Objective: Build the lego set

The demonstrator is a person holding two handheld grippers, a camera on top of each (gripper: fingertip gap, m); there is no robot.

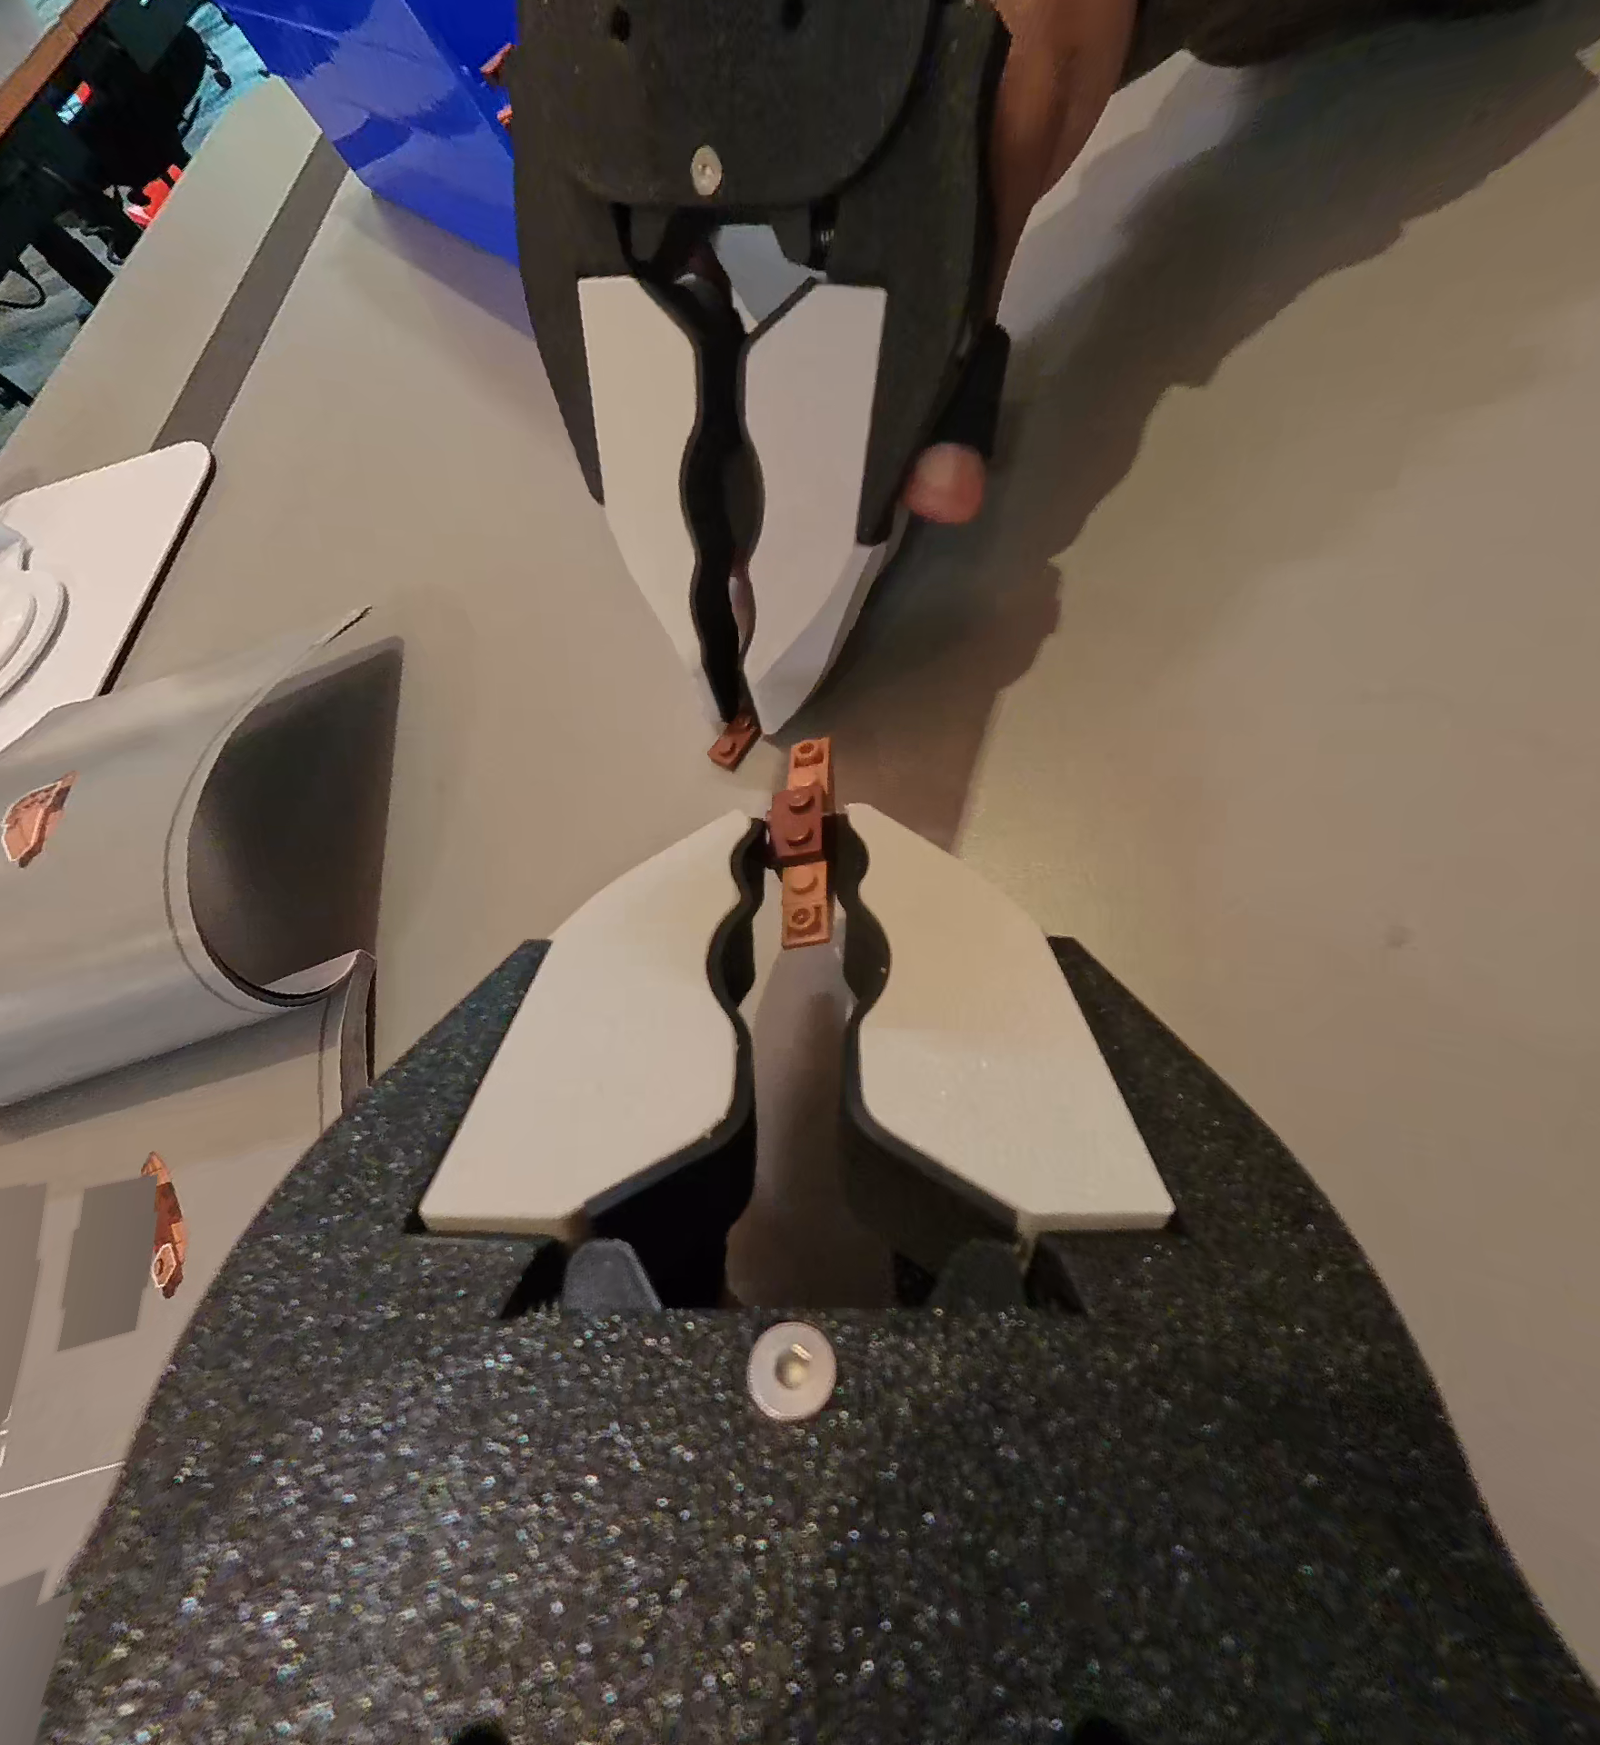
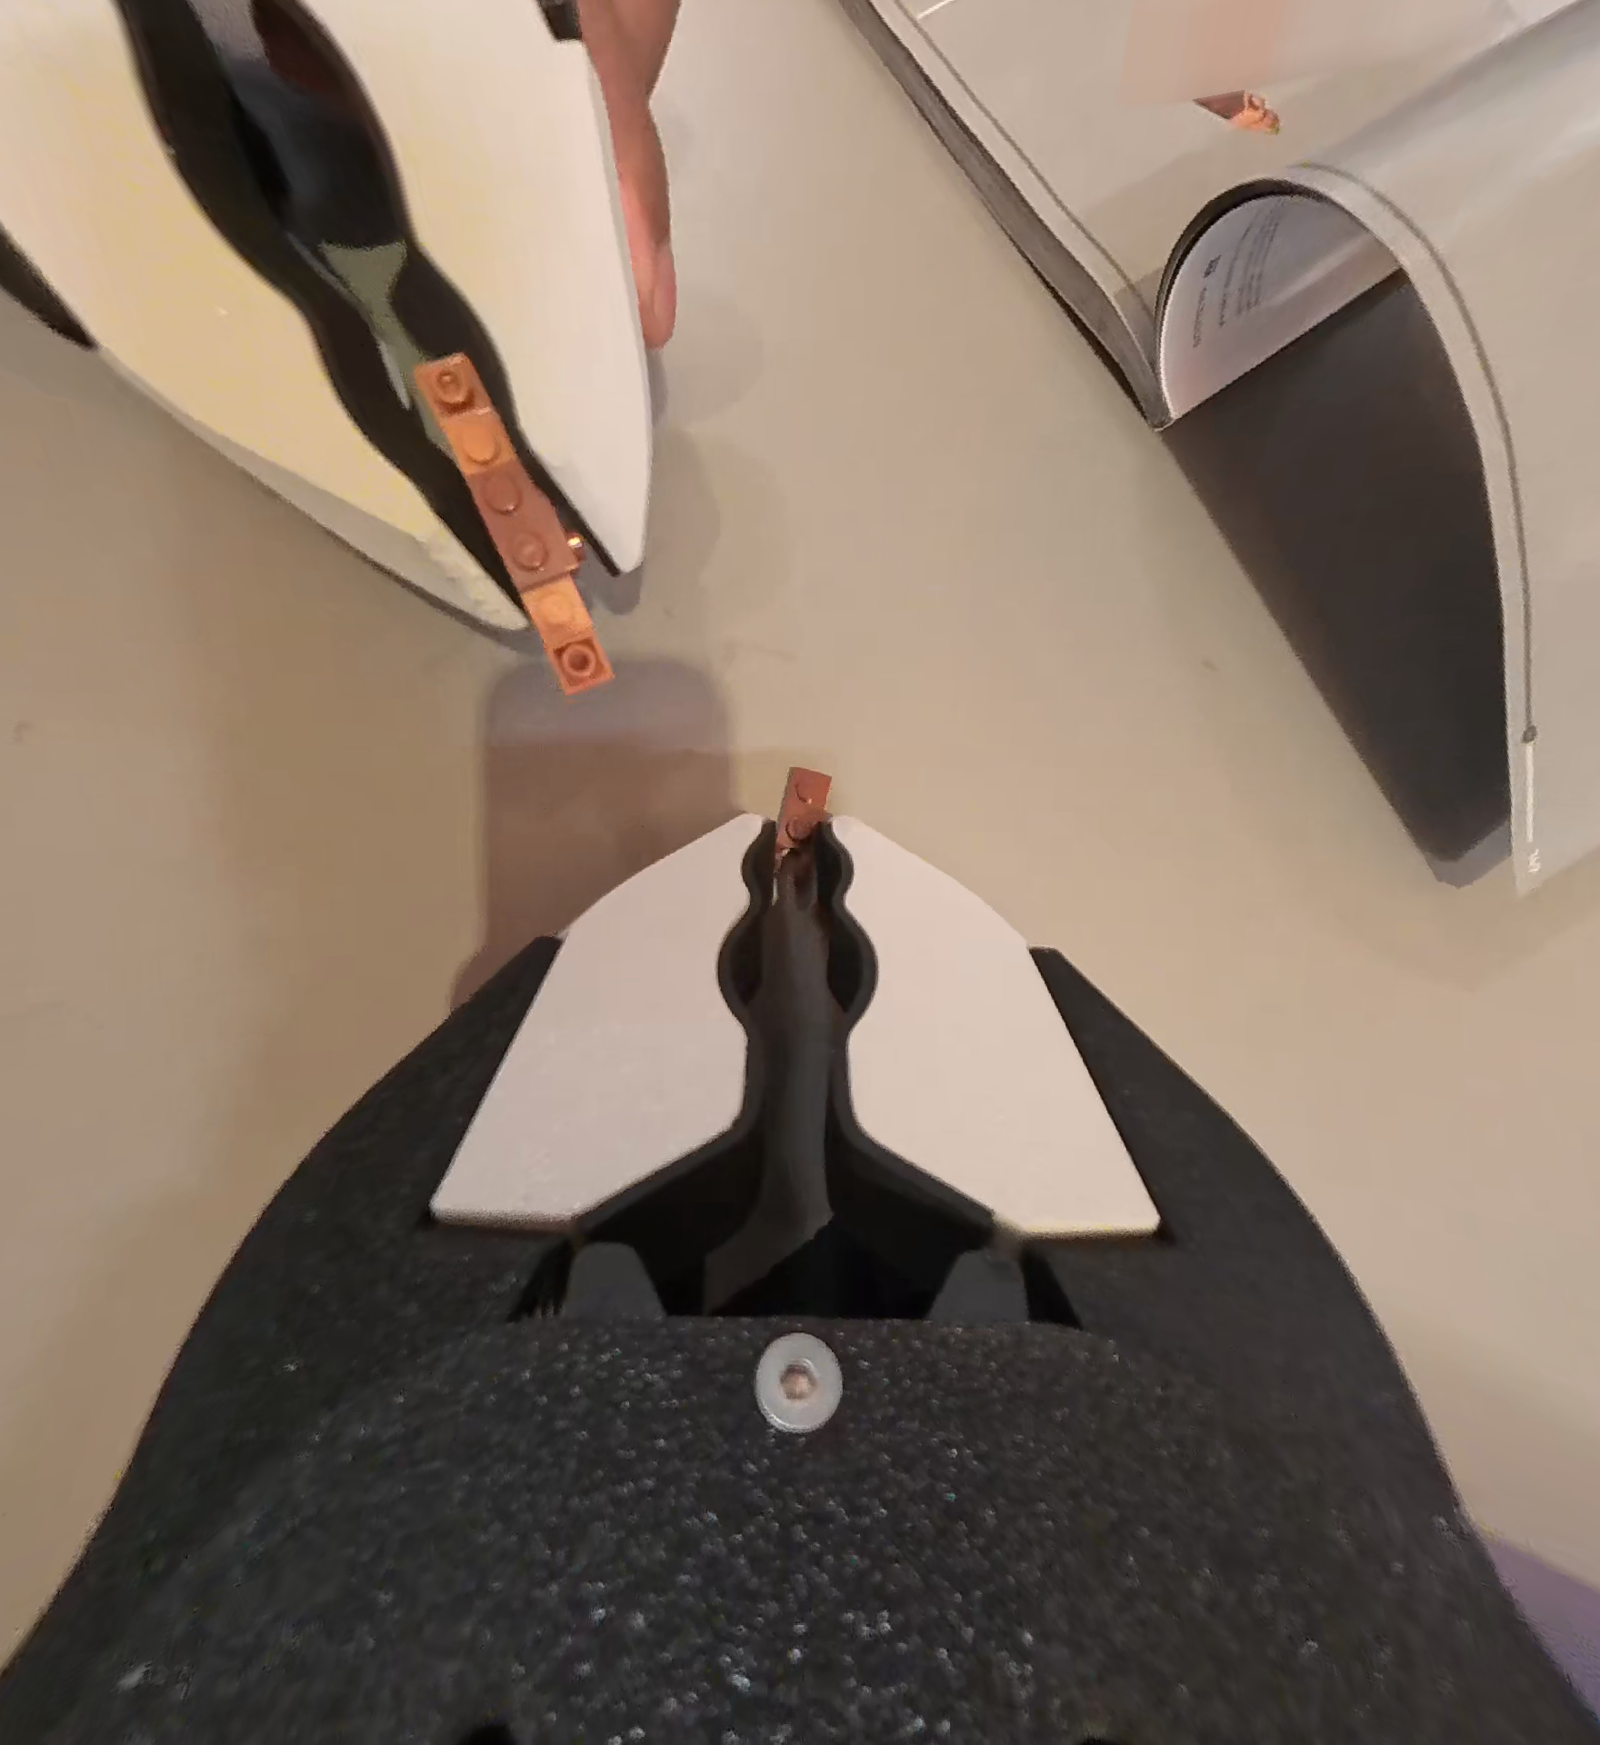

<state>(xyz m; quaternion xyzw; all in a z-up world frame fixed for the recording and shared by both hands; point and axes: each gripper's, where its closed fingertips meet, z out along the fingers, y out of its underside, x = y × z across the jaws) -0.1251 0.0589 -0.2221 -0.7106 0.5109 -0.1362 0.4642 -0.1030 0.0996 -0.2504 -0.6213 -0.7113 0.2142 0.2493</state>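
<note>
My left gripper [image 1: 801, 831] is shut on a small lego assembly [image 1: 808, 850]: a long tan plate with a dark brown plate on top, held above the table. It also shows in the right wrist view [image 2: 513, 529], at upper left in the left gripper [image 2: 570, 576]. My right gripper [image 2: 801, 831] is shut on a small brown lego plate [image 2: 806, 803] that sticks out past the tips. In the left wrist view the right gripper [image 1: 744, 722] points down toward me with that small plate [image 1: 735, 746] at its tips, just left of the assembly's far end and apart from it.
An open instruction booklet [image 1: 163, 878] with curled pages lies to the left, also in the right wrist view [image 2: 1344, 378]. A blue box [image 1: 418, 123] stands at the far table edge. A white tray [image 1: 88, 567] with a clear container sits far left. The table [image 1: 1297, 850] is beige. My right fingertips sit around 6 centimeters from my left ones.
</note>
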